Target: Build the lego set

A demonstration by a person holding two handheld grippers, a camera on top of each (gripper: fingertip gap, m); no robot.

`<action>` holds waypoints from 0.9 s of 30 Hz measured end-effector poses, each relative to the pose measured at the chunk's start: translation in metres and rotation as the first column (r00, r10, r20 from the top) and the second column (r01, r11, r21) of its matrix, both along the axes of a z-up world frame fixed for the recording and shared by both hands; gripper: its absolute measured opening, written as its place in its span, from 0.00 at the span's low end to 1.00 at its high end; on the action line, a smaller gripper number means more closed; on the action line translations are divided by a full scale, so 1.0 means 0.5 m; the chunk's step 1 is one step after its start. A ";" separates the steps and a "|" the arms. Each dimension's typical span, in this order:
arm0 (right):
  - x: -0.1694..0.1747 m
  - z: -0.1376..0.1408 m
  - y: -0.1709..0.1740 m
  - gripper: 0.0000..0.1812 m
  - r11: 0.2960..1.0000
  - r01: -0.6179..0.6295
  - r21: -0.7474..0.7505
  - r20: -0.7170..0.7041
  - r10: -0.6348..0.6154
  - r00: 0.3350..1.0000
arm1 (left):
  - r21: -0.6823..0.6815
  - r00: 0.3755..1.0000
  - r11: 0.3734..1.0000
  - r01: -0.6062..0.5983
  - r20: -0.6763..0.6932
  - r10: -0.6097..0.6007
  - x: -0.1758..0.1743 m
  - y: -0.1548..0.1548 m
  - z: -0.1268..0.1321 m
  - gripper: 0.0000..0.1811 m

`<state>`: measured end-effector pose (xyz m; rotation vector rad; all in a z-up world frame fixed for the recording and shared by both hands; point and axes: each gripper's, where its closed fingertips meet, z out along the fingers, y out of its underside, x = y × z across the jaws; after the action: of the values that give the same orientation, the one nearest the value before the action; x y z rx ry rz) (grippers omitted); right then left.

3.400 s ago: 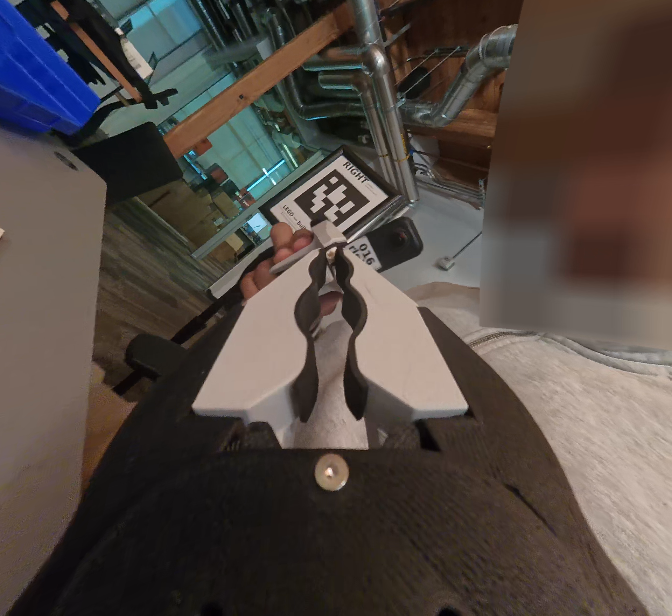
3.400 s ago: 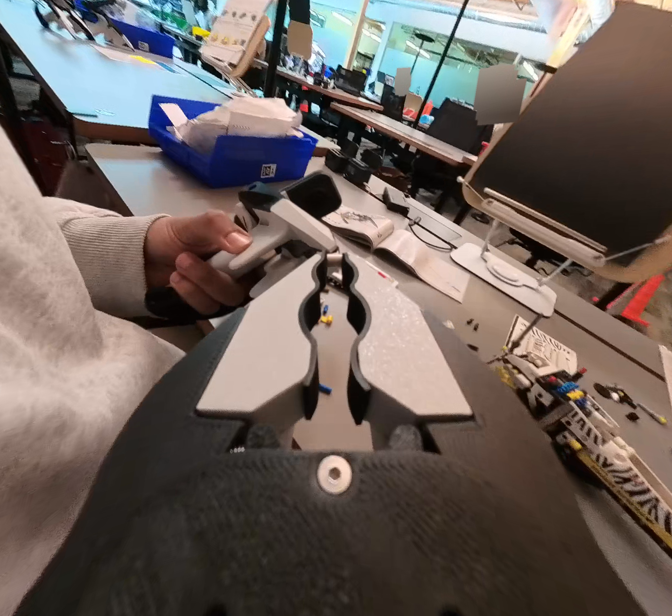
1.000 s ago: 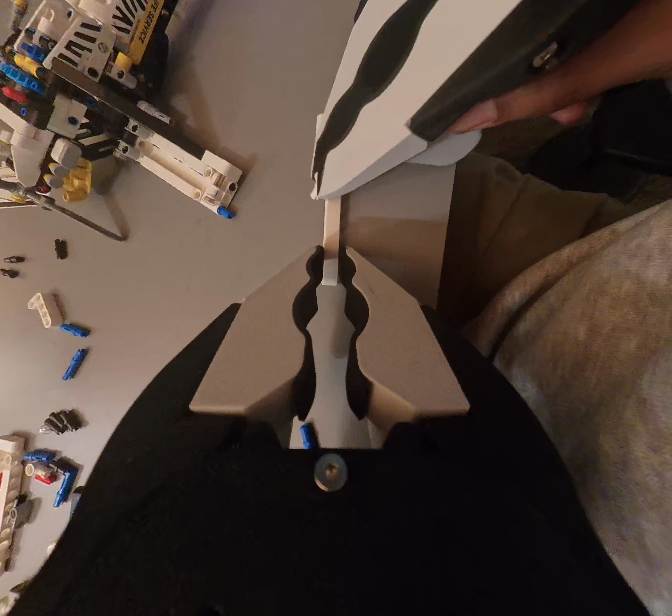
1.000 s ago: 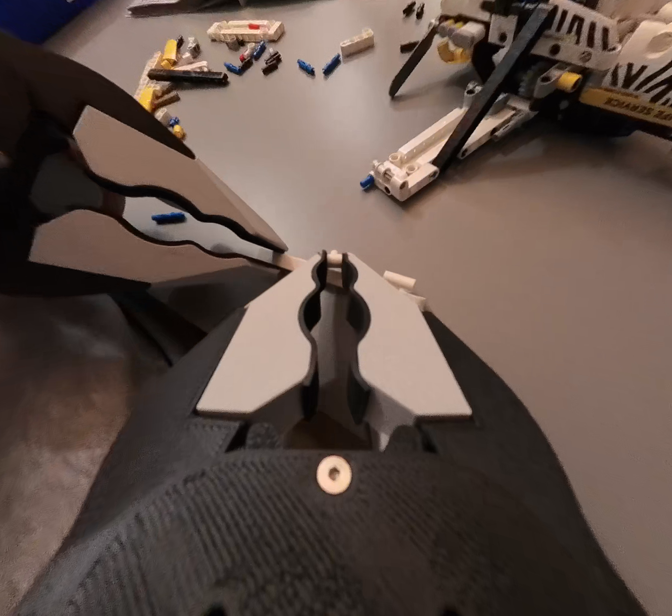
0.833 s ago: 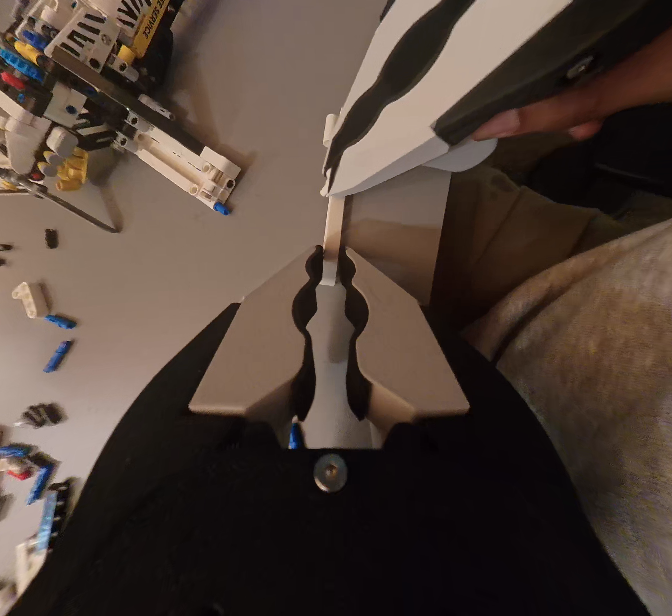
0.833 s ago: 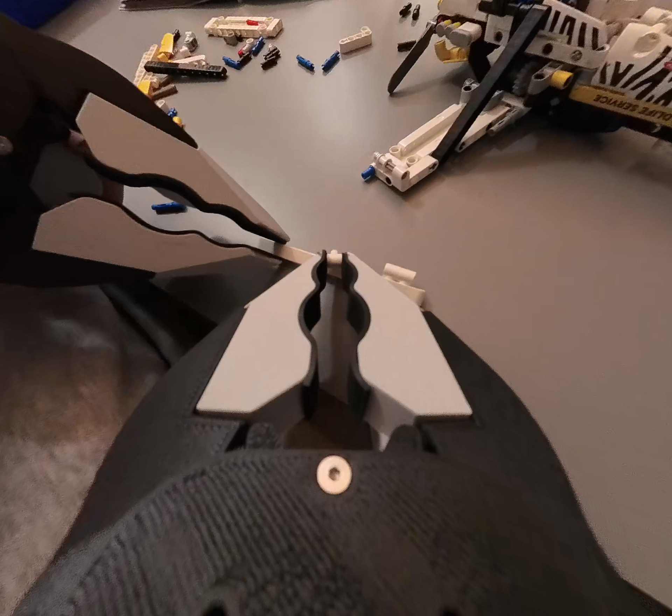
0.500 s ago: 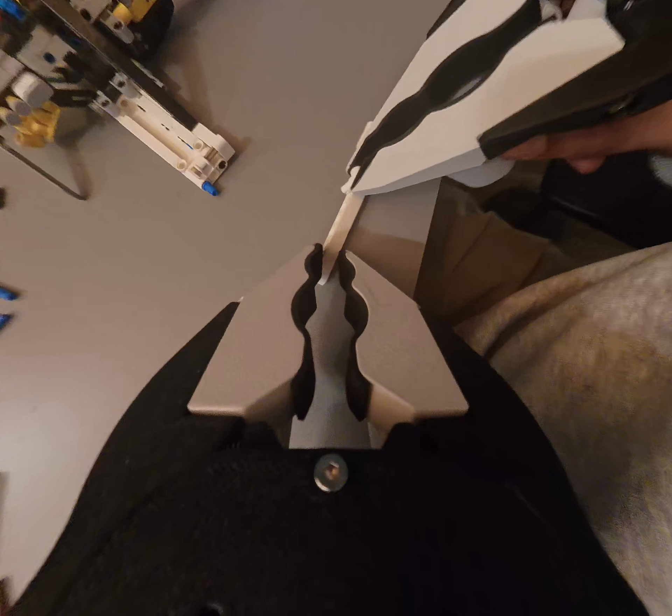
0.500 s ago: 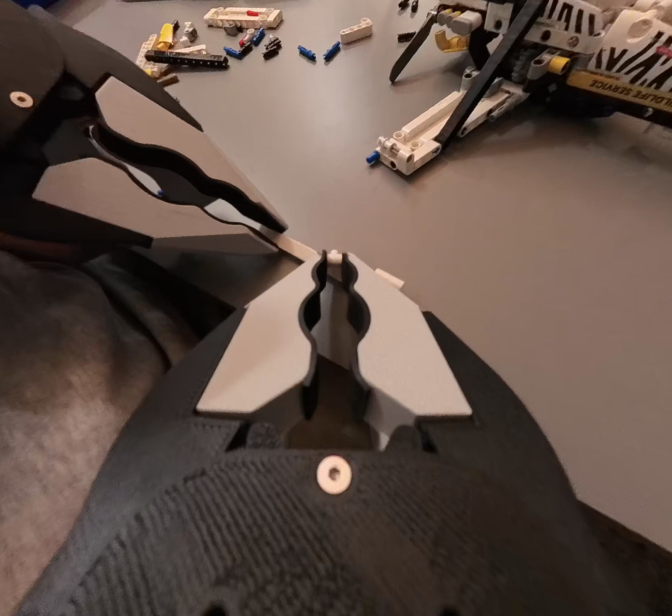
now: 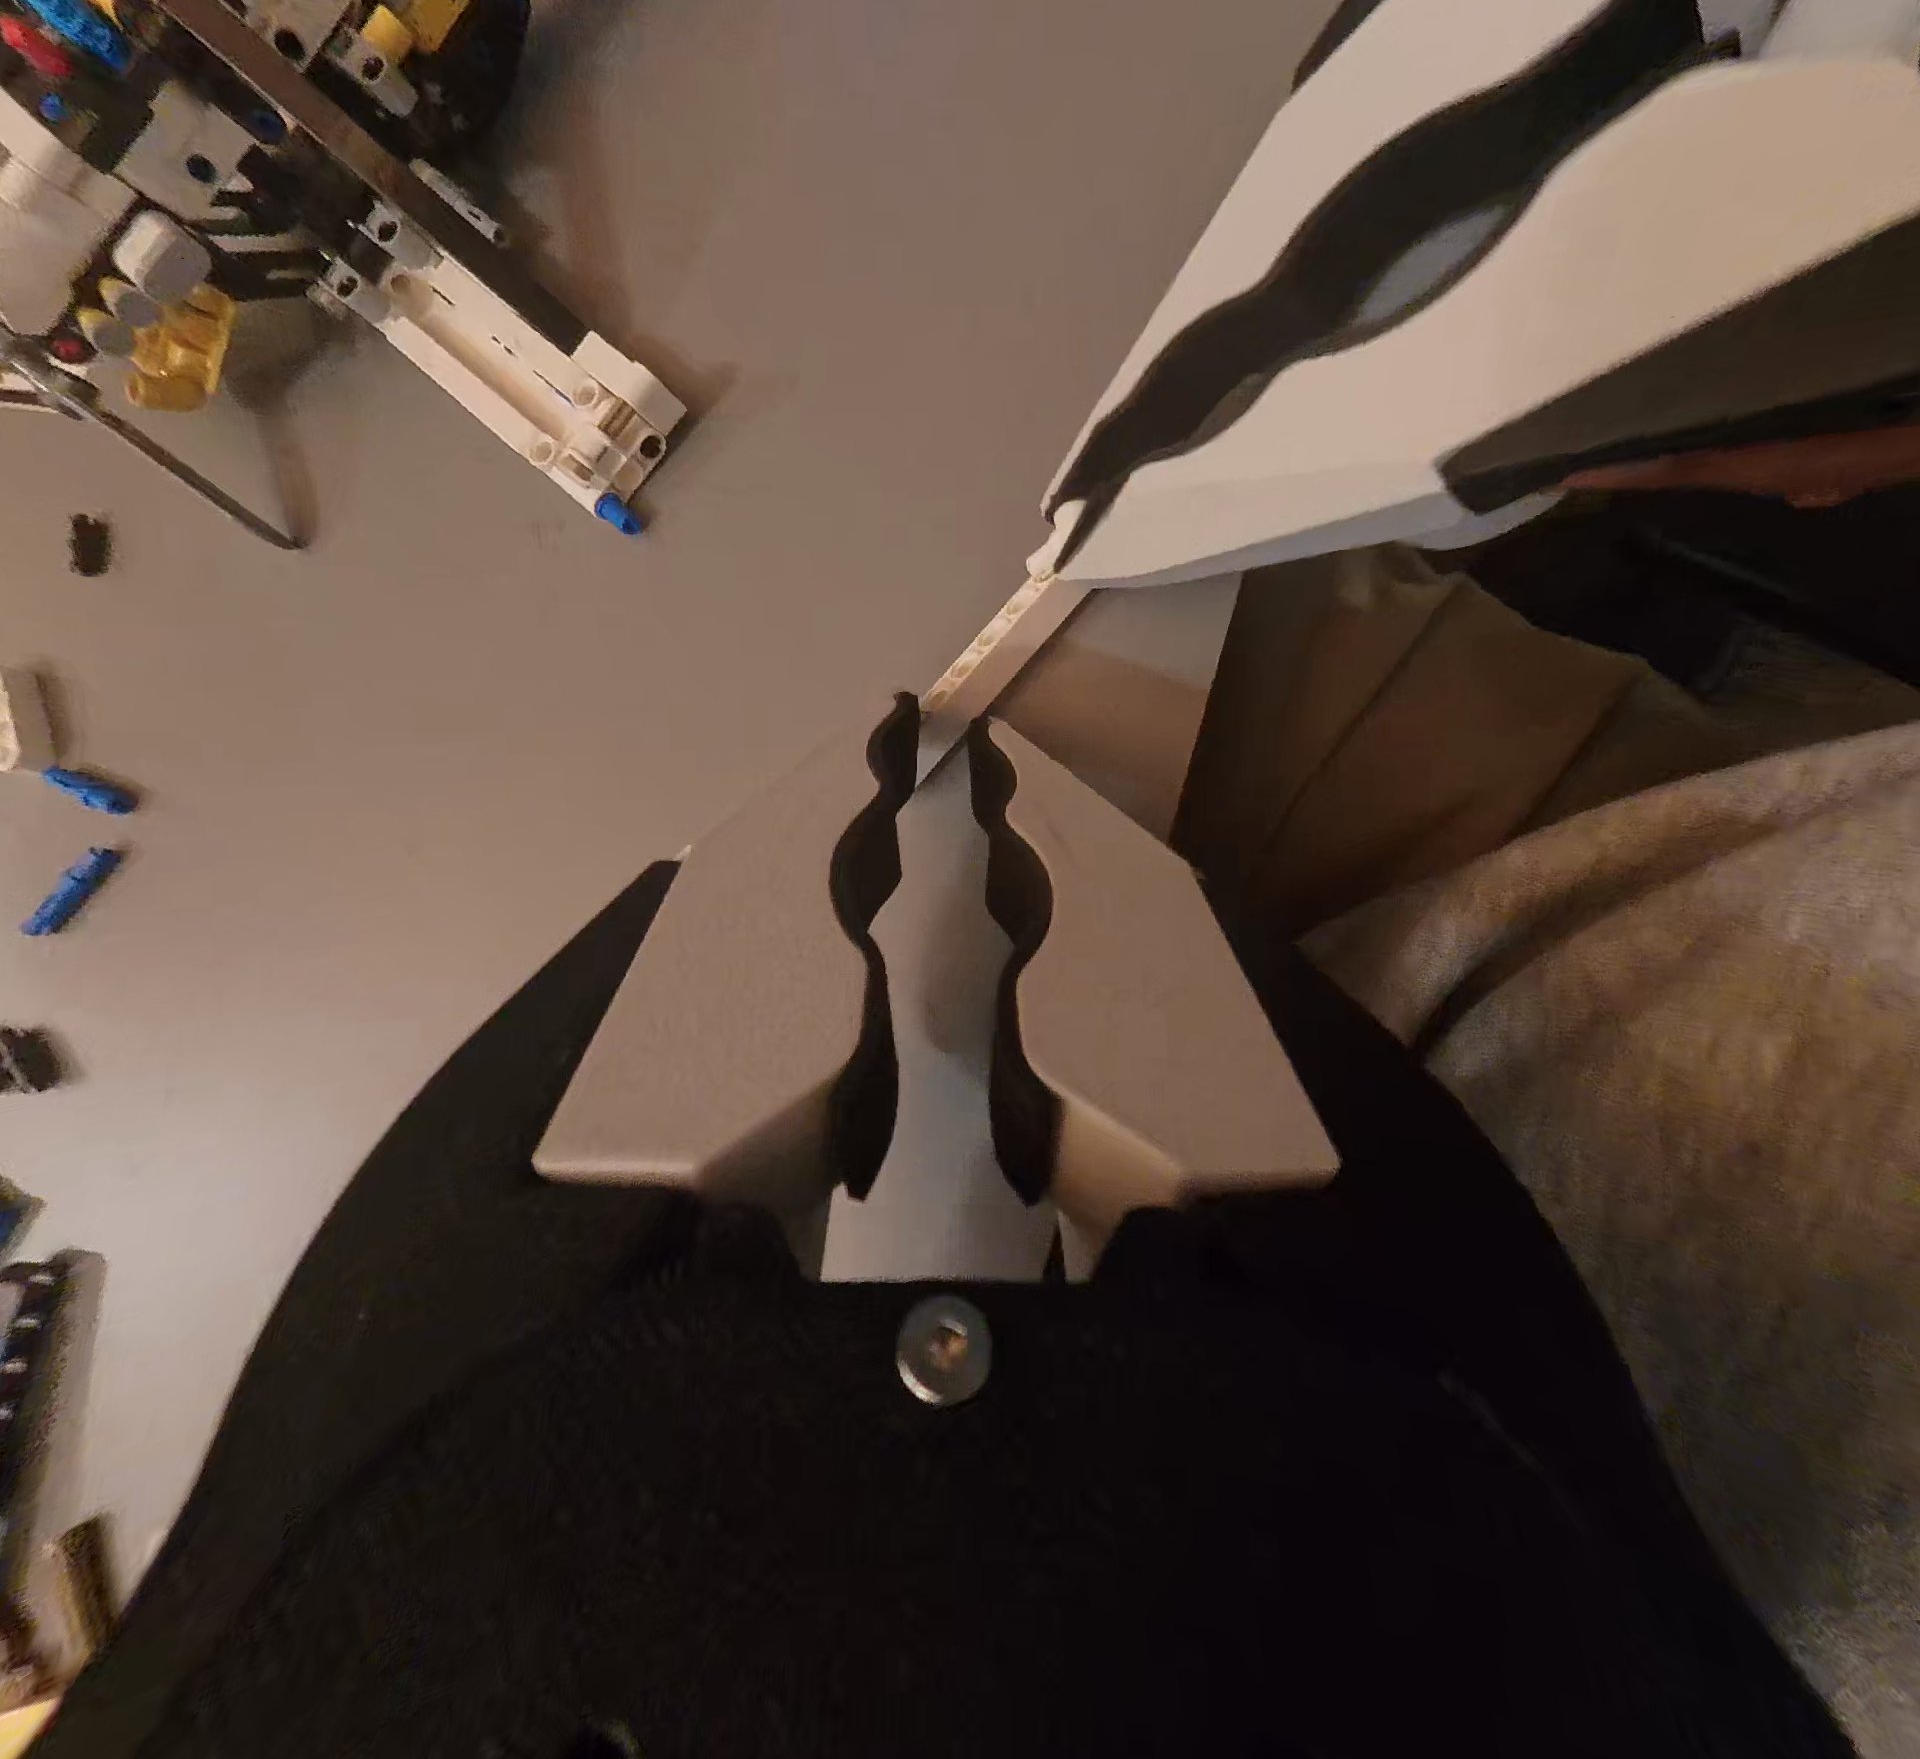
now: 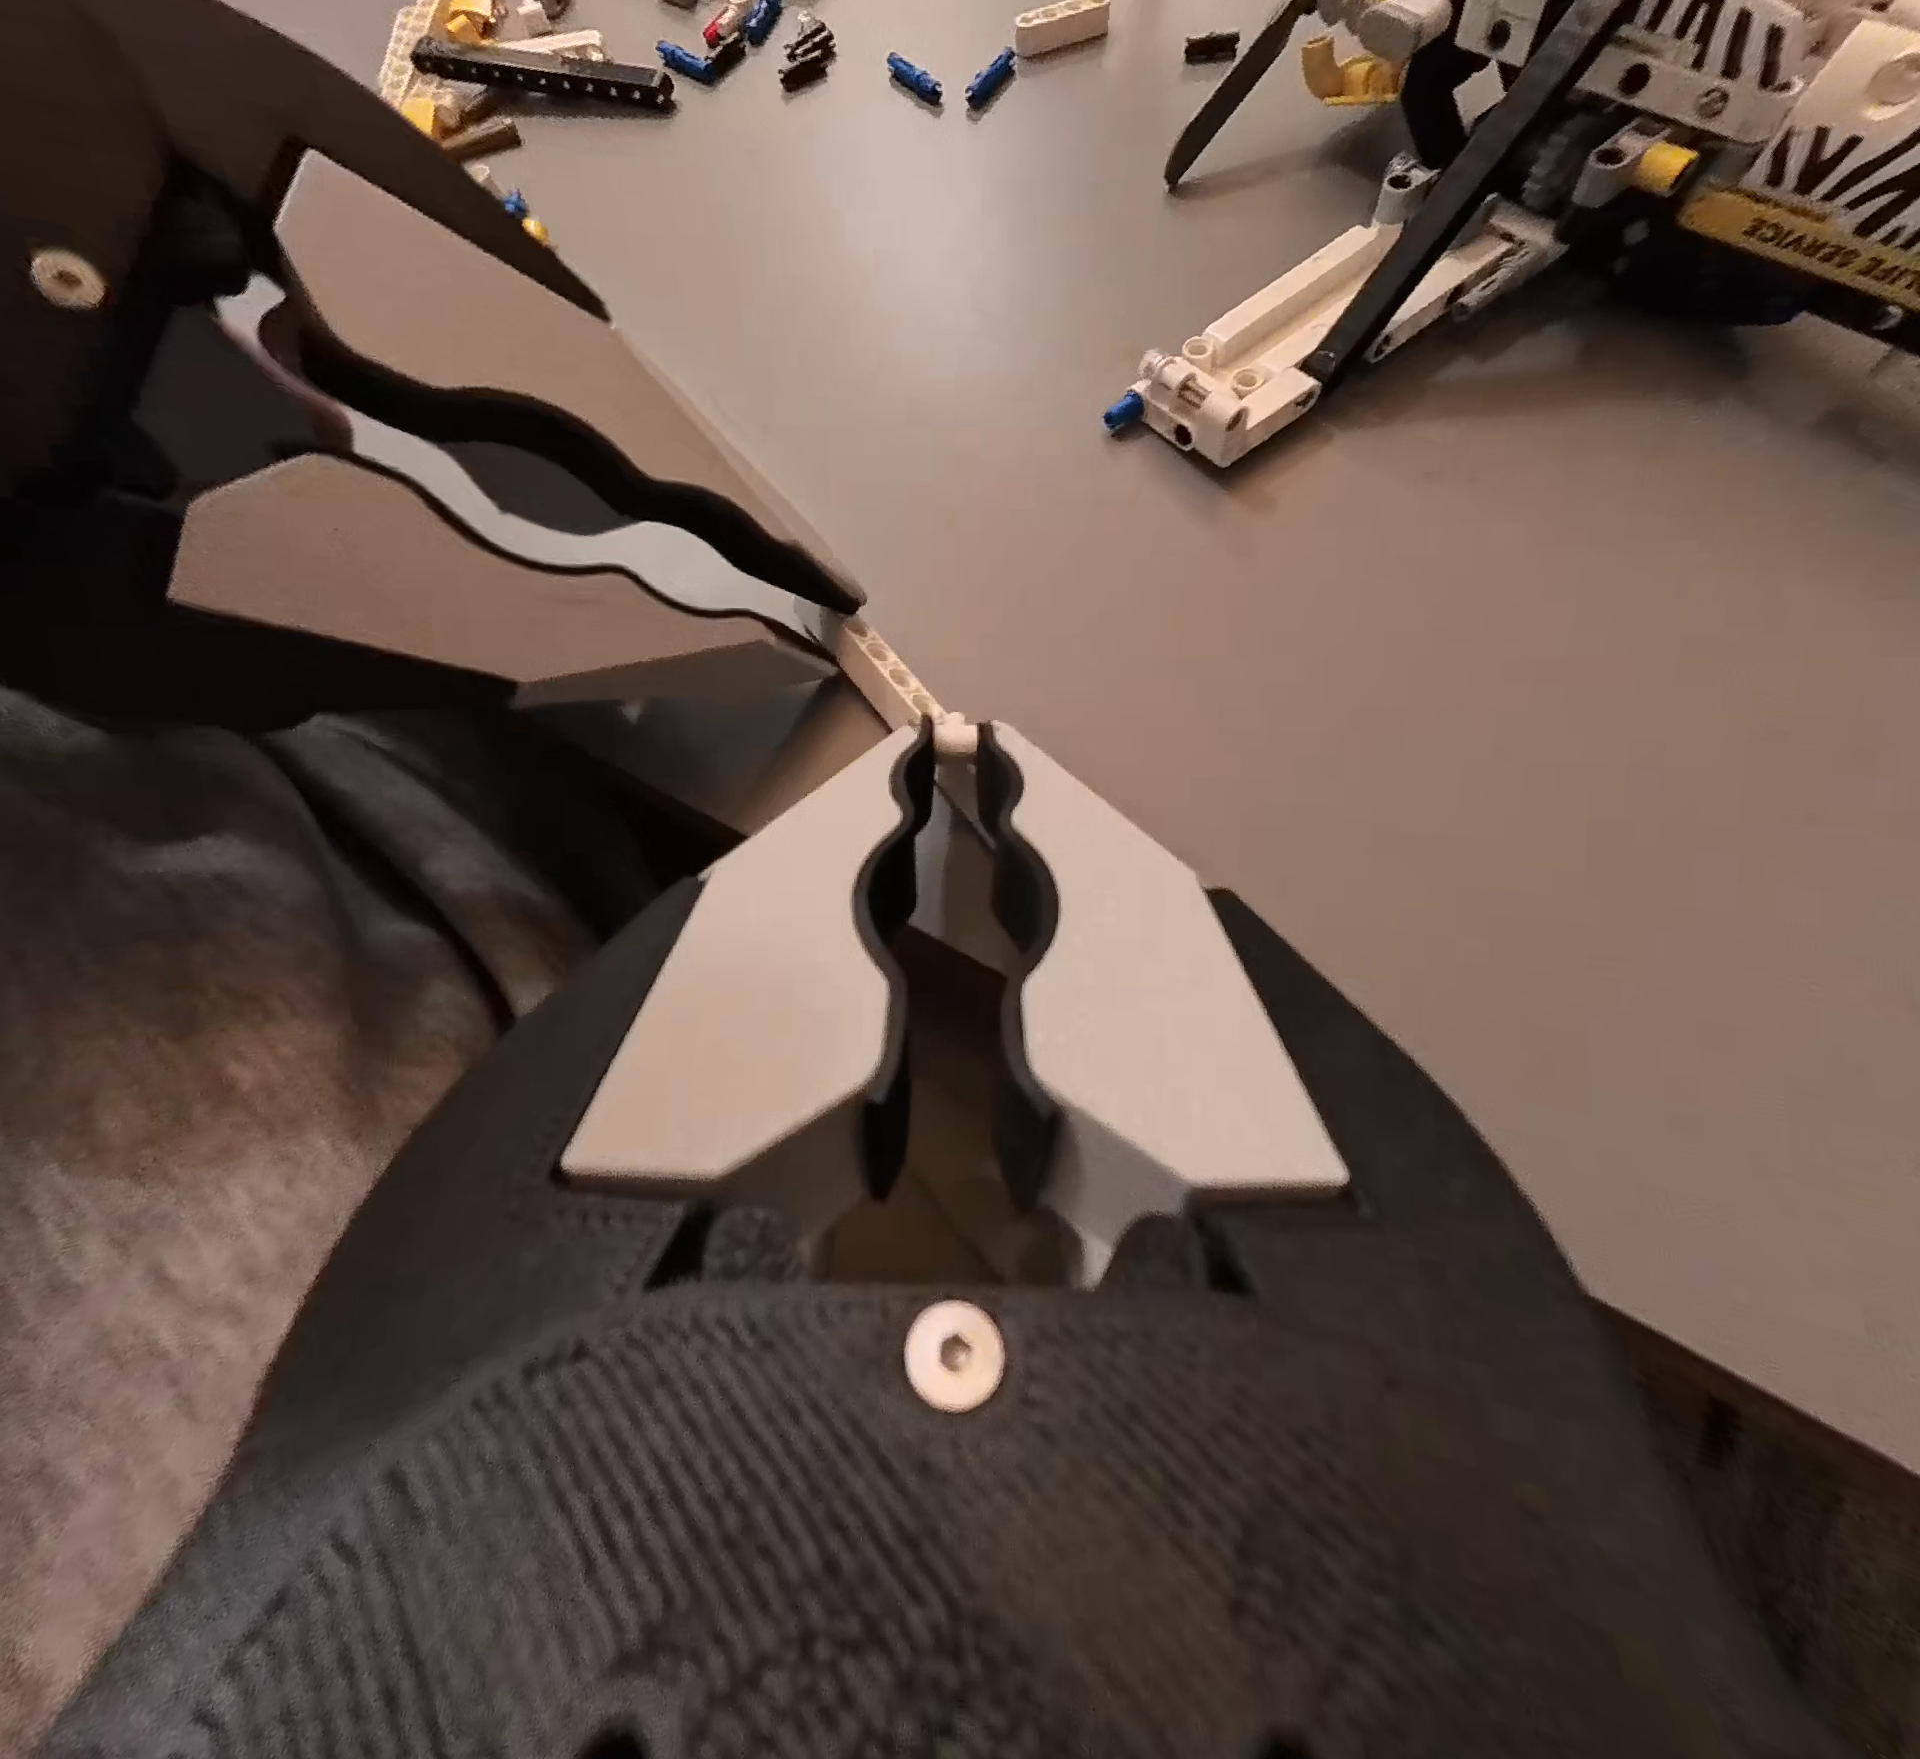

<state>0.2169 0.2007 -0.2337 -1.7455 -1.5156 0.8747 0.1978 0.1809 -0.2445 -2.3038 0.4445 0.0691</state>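
Holding one white beam [image 10: 891,676] between them, the left gripper [image 9: 940,710] and right gripper [image 10: 951,735] each pinch an end, well apart from the zebra model [image 10: 1621,78]. Pulling unevenly could make it slip and drop off the surface [image 10: 1299,670].

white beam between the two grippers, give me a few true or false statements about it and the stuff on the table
1. The white beam is held at both ends, by the left gripper and the right gripper. True.
2. The beam is already fixed onto the zebra-striped model. False: it is held apart from the model, near the table edge.
3. The beam has a row of holes along it. True.
4. The loose blue pins lie between the grippers' fingertips. False: they lie farther back on the table, near the black beam.
5. The model's white arm ends in a blue pin. True.
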 end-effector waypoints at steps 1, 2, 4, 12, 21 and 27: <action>0.001 0.000 -0.002 0.03 1.000 -0.005 0.024 -0.007 0.006 1.000 | -0.005 1.000 1.000 -0.003 0.030 0.003 0.002 -0.002 0.001 0.05; 0.002 0.000 -0.005 0.03 0.999 -0.012 0.051 -0.016 0.013 1.000 | -0.009 0.998 1.000 -0.011 0.063 0.011 0.003 -0.003 0.001 0.05; 0.004 0.000 -0.012 0.03 0.994 -0.027 0.101 -0.040 0.031 0.999 | -0.025 0.989 0.999 -0.024 0.148 0.027 0.006 -0.008 0.002 0.05; 0.018 0.002 -0.040 0.03 0.960 -0.100 0.262 -0.140 0.141 0.980 | -0.039 0.780 0.998 -0.044 0.623 0.059 0.015 -0.026 0.055 0.14; 0.024 0.003 -0.059 0.03 0.912 -0.215 0.349 -0.138 0.277 0.951 | -0.114 0.842 0.993 0.034 0.539 0.033 0.012 -0.045 0.011 0.16; 0.023 0.003 -0.054 0.04 0.888 -0.253 0.385 -0.108 0.315 0.943 | -0.129 0.849 0.985 0.112 0.527 -0.028 0.036 -0.056 0.003 0.05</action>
<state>0.2282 0.1736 -0.2322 -1.1697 -1.7198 0.7944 0.2159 0.1528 -0.2429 -2.3289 0.2525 -0.6422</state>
